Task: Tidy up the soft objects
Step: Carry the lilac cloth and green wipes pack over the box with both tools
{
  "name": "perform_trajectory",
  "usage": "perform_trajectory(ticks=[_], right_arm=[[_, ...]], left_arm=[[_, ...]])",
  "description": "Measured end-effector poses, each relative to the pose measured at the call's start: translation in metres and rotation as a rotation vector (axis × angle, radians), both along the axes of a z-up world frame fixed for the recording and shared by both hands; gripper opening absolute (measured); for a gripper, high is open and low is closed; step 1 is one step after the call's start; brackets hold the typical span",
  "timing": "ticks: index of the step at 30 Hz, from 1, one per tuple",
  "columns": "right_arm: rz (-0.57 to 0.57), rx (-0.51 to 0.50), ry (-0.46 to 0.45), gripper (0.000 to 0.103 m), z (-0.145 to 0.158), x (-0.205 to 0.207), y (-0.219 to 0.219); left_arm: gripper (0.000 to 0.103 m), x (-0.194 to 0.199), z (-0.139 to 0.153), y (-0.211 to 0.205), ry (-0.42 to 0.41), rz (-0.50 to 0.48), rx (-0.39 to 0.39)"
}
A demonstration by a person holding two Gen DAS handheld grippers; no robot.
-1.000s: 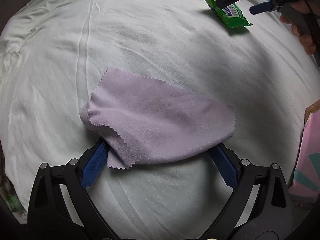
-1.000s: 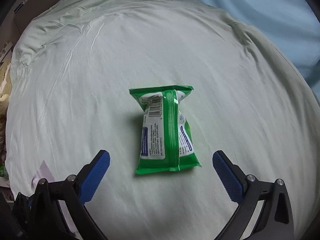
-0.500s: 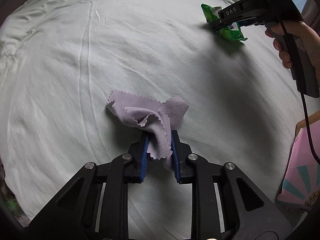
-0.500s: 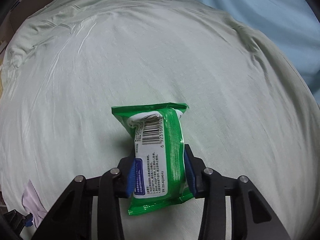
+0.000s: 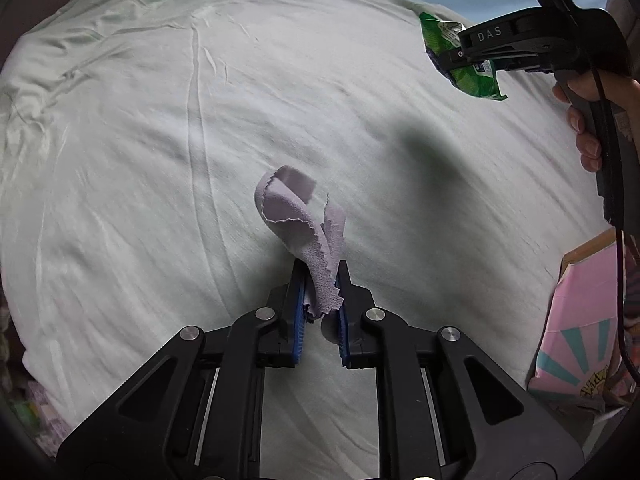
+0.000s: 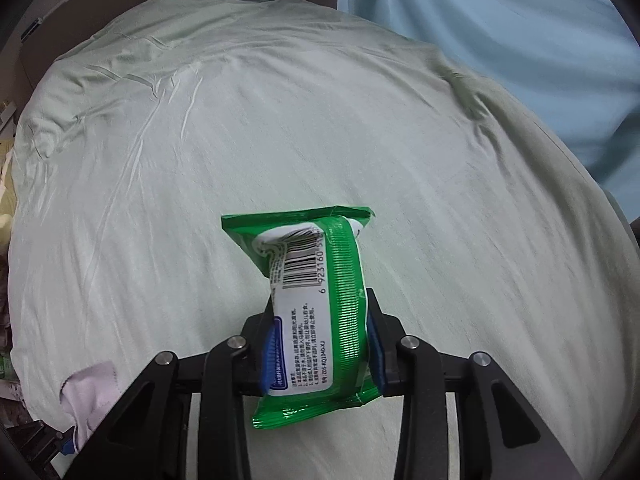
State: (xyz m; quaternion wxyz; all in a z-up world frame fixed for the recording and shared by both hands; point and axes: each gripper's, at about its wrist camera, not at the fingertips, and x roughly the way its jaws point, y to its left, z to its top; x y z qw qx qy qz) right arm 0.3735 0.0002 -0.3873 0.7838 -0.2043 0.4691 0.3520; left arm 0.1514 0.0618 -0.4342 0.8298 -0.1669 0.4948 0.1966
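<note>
both tools gripping, both items off the bed

up close in the left wrist view, the left tool [image 5: 320,300] is pinching a lilac cloth [image 5: 304,224] between its blue pads [image 5: 298,320], and its jaws are closing the last little bit on the fabric. the cloth is bunching at the pads and curling upward and away, its zigzag edge showing, and it is hanging clear of the pale green bed sheet [image 5: 160,160] beneath. a soft shadow is lying on the sheet off to the right of it.

likewise in the right wrist view, the right tool [image 6: 322,344] is standing closed on a green wipes pack [image 6: 316,312], its blue pads pressing both long sides. the pack is pointing away from the camera with its white label and barcode facing up, and its far sealed end is sticking out past the fingertips.

farther off in the left view, that same pack is showing at the upper right, held above the sheet, with a hand [image 5: 592,120] wrapping the black handle. a pink box [image 5: 584,320] is sitting at the right edge beside the bed. beyond the bed, a light blue curtain [image 6: 500,40] is hanging.
</note>
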Motion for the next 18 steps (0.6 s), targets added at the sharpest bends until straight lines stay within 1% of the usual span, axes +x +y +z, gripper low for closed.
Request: perform_trajectory(ticks=[2, 6, 10, 14, 18], right_arm=[[-0.017, 0.018, -0.002, 0.033, 0.016, -0.010, -0.009], [-0.053, 0.060, -0.011, 0.033, 0.057, -0.034, -0.033], [-0.103, 0.104, -0.028, 0.033, 0.103, -0.063, -0.063], [-0.167, 0.154, -0.040, 0.033, 0.148, -0.093, -0.097], [-0.250, 0.193, -0.033, 0.033, 0.185, -0.123, -0.137]], left_arm=[[0.011, -0.003, 0.015, -0.001, -0.015, -0.012, 0.013], [0.011, -0.010, 0.052, -0.004, -0.057, -0.033, 0.041], [0.011, -0.015, 0.100, -0.012, -0.111, -0.065, 0.073], [0.011, -0.018, 0.153, -0.026, -0.167, -0.117, 0.108], [0.011, -0.011, 0.199, -0.045, -0.202, -0.171, 0.096]])
